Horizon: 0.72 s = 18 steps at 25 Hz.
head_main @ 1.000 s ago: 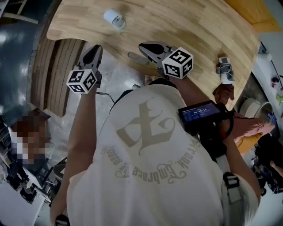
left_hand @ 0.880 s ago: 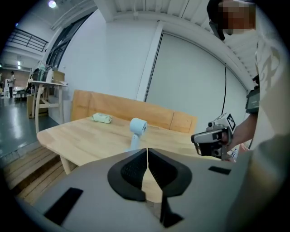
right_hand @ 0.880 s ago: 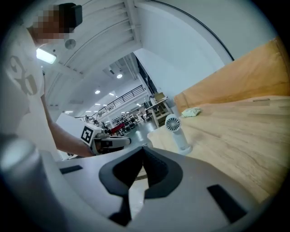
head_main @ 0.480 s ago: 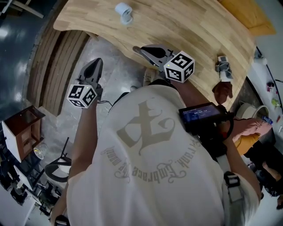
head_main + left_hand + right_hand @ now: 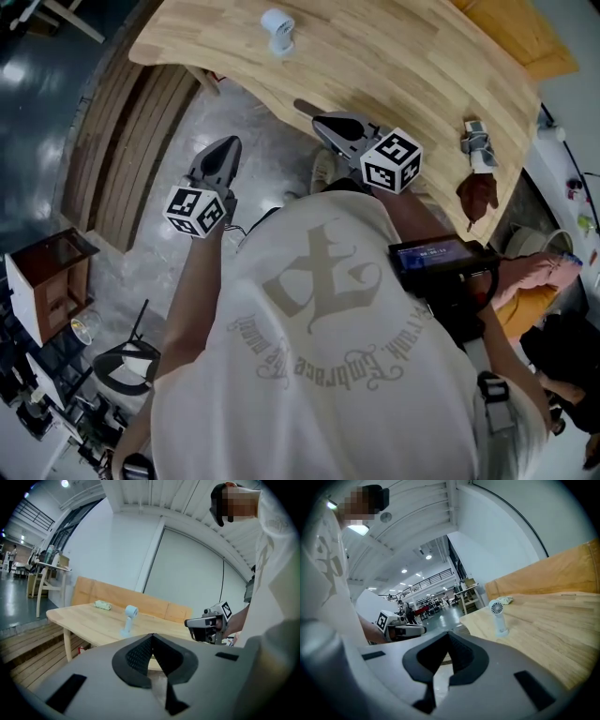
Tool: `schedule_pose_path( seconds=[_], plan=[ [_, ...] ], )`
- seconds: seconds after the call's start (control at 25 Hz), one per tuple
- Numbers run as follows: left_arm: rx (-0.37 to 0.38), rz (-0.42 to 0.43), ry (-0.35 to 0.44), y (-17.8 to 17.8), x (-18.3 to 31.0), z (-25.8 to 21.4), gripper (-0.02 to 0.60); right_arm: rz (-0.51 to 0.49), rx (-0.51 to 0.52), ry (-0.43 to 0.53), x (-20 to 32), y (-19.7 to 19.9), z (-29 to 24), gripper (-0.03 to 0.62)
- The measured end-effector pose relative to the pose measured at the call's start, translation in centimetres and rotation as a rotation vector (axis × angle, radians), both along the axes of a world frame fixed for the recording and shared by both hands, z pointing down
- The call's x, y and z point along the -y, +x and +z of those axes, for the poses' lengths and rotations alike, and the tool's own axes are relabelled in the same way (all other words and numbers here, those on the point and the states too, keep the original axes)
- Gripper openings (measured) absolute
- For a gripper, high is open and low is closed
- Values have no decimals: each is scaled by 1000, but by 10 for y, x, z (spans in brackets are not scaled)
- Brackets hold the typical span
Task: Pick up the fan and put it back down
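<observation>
Fan (image 5: pixel 278 30) stands upright on the table (image 5: pixel 403 66). The left gripper (image 5: pixel 227 145) is off the table and the right gripper (image 5: pixel 323 122) at its edge, both with fingers pressed together, empty.

The fan (image 5: pixel 278 30) stands alone on the wooden table (image 5: pixel 403 66).

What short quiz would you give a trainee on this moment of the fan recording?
1. True or false: the fan lies on its side on the table.
2. What is between the left gripper jaws? A: the fan. B: a cloth. C: nothing.
3. Fill in: the right gripper jaws are ____ (open or shut).

Key:
1. False. The fan stands upright, apart from both grippers.
2. C. The jaws are together with nothing between them.
3. Shut, and empty.
</observation>
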<state>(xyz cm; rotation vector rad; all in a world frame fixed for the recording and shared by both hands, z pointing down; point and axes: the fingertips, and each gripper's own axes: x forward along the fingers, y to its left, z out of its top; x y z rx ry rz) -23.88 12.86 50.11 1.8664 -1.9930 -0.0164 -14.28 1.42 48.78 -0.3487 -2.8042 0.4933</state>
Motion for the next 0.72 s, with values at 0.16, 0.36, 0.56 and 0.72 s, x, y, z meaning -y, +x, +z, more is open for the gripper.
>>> schedule_pose_path(
  seconds=[0.16, 0.36, 0.56, 0.72],
  plan=[
    [-5, 21, 9, 7, -1, -1, 11, 14, 1, 9, -5, 4, -4, 14],
    [3, 22, 15, 4, -5, -6, 11, 17, 3, 16, -10, 3, -7, 14],
    [9, 12, 13, 0, -6, -5, 11, 17, 2, 14, -10, 1, -5, 14],
    [7, 11, 11, -1, -5, -4, 11, 8, 5, 11, -12, 1, -4, 14]
  ],
)
